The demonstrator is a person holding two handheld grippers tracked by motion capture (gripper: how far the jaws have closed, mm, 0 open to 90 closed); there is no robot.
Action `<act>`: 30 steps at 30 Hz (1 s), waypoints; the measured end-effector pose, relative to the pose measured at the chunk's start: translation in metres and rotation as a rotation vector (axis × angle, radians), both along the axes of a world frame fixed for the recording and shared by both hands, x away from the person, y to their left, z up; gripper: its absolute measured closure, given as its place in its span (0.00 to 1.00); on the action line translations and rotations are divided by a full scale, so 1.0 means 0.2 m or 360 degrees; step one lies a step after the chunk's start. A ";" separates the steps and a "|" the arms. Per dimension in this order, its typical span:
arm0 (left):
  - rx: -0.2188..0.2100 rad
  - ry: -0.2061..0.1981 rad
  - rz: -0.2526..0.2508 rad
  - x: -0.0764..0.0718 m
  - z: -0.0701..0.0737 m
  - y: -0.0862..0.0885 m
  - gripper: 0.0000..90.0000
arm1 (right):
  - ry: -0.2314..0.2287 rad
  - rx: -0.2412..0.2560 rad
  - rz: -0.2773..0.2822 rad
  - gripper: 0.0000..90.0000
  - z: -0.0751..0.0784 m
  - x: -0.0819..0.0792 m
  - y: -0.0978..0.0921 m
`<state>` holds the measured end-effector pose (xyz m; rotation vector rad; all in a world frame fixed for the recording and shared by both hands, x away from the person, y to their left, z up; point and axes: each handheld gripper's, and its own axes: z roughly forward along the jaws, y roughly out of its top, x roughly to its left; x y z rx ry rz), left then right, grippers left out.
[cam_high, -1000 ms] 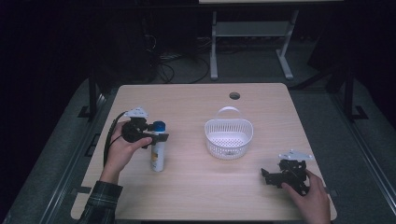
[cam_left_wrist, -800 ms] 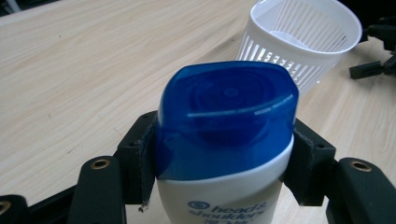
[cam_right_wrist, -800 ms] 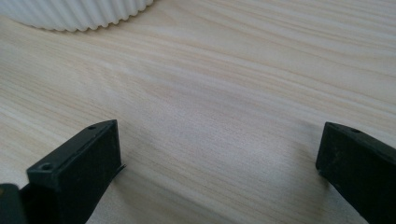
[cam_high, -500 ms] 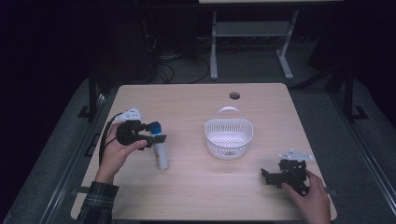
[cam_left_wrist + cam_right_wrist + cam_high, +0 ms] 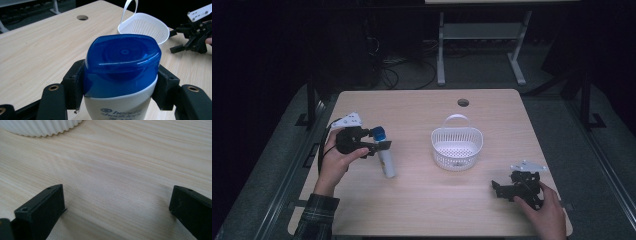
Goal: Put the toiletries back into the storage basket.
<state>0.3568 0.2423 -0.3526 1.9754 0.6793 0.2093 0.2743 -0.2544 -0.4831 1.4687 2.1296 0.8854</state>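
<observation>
A white shampoo bottle (image 5: 386, 159) with a blue cap (image 5: 122, 62) is held tilted over the left of the table, its base low near the wood. My left gripper (image 5: 381, 141) is shut on the bottle just below the cap, one jaw on each side. A white plastic basket (image 5: 457, 145) with an upright handle stands at the table's middle, seen also as the basket (image 5: 143, 26) beyond the cap. My right gripper (image 5: 501, 189) rests low on the table at the front right, open, with bare wood between its jaws (image 5: 115, 202). The right gripper (image 5: 192, 37) shows far off in the left gripper view.
The wooden table (image 5: 422, 210) has a round cable hole (image 5: 463, 102) at its far middle. The basket's ribbed wall (image 5: 42, 126) lies just ahead of the right gripper. A metal stand (image 5: 479, 45) and cables sit on the dark floor behind the table.
My left gripper has drawn back to the left and tipped the bottle, so its cap leans toward the hand and its base points right. The right gripper has stayed still.
</observation>
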 end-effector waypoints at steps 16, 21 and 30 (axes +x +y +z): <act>-0.0019 -0.0071 -0.0032 0.02 0.13 -0.07 0.40 | -0.0002 0.0002 -0.0001 0.00 0.00 0.00 0.00; -0.0023 -0.0092 -0.0044 0.03 0.18 -0.10 0.40 | -0.0001 0.0002 0.0000 0.00 0.00 0.00 0.00; -0.0033 -0.0121 -0.0075 0.05 0.24 -0.17 0.40 | 0.0001 0.0003 -0.0001 0.00 0.00 0.00 0.00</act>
